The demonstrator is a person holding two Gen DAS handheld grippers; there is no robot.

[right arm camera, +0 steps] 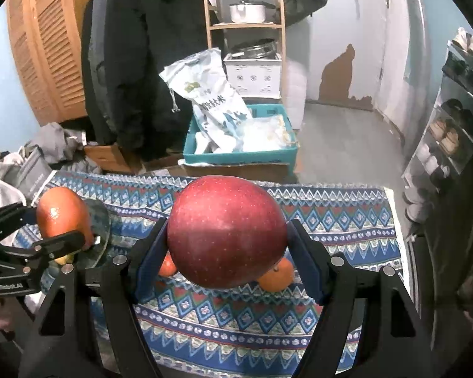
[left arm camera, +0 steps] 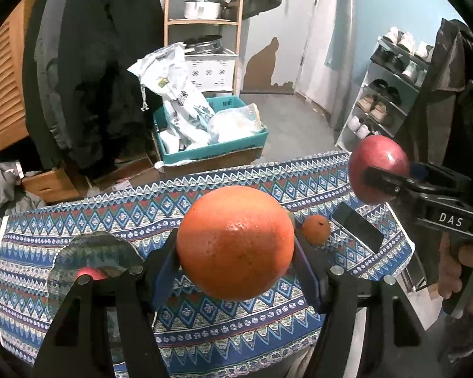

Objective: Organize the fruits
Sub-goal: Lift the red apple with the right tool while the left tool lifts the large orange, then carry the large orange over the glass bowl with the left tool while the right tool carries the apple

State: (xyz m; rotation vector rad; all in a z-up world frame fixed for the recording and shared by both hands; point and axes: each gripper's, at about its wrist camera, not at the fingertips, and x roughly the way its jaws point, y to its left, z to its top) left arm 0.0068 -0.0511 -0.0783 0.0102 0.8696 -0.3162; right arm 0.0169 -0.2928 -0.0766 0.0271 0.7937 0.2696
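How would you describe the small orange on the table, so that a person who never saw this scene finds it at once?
Start at the table with the blue patterned cloth. Near its right end lies a dark phone, and the small orange sits on the cloth just to the left of the phone. Unlike the big orange and the red apple, which are held in the air, it rests on the cloth.
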